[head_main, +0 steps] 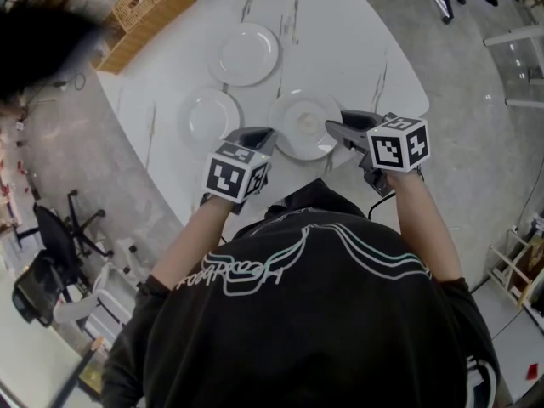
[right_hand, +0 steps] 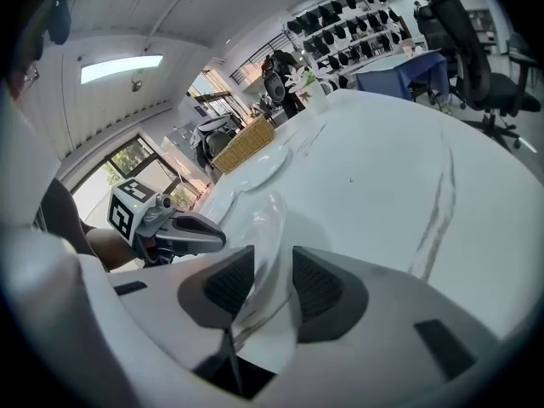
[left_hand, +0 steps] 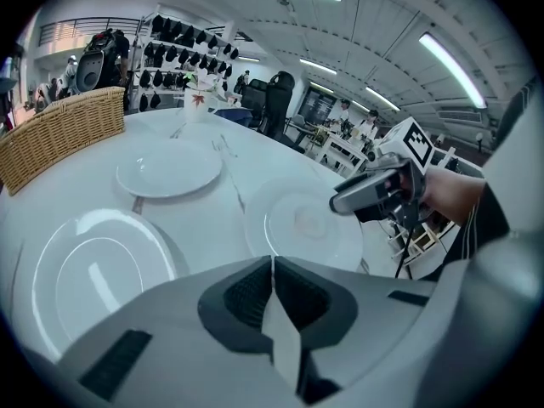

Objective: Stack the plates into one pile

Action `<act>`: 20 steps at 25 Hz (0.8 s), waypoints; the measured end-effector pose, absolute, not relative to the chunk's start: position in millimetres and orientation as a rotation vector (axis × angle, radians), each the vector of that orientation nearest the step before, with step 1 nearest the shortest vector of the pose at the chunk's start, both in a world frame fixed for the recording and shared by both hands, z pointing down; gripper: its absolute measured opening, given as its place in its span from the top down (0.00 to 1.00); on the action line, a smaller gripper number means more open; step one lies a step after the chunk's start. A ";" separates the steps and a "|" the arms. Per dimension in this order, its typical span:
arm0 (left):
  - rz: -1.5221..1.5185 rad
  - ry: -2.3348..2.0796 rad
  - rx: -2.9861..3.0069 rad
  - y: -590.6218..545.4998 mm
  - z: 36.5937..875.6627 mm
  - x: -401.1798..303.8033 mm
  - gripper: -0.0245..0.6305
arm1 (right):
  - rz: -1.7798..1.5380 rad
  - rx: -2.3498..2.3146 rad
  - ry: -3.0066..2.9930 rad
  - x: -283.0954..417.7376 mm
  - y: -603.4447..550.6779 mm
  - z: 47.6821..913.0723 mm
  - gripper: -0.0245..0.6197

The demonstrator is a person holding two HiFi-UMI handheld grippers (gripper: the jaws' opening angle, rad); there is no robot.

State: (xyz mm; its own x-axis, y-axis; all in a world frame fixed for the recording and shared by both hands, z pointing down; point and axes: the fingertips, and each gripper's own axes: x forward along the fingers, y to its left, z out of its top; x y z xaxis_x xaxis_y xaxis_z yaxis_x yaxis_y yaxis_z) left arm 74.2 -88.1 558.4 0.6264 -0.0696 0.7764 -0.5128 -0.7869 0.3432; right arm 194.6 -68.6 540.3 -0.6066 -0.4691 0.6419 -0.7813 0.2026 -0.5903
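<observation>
Okay, looking past my claws first: a wicker basket sits at the far-left edge of the white marbled tabletop, well beyond both claws. There are office chairs on the floor around it and racks of dark gear along the back wall.

Three white plates lie apart on the tabletop, none of them stacked yet. The far plate is well ahead of the left claw, near the basket. The left-hand plate is just ahead of that claw and to its left. The near plate lies between my two claws, flat as far as I can tell. All three are plain, glossy and round with a shallow well, and the near plate has a faint smudge in its middle.

On to the claws. The left claw's jaws are pressed together with nothing in them. It points down just beside the near plate's left rim, and I can't tell if it's touching. In its own view the near plate lies ahead and to the right, and the left-hand plate is off to the left.

The right claw comes in from the opposite side, tilted down and rolled. Its jaws are clamped on the right rim of the near plate, which runs edge-on between the ribbed pads.

Both bare forearms reach out from a black printed shirt, with the marker cubes facing up.
</observation>
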 end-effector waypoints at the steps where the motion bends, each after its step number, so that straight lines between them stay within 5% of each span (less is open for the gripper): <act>1: 1.063 -0.455 2.299 -87.5 558.3 74.4 0.91 | 1.383 1.164 -2.162 193.7 -68.9 539.9 0.74; 20: 0.913 -0.581 2.244 -98.2 542.8 60.1 0.91 | 1.652 0.967 -2.285 180.9 -104.0 508.8 0.90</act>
State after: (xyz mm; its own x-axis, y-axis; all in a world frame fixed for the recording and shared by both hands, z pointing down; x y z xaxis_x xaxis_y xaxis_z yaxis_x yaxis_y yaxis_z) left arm 60.1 -98.2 542.8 0.6612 -0.1556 0.7339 -0.5993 -0.6979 0.3920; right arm 180.9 -104.0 508.8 -0.7781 -0.4052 0.4799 -0.5828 0.1807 -0.7923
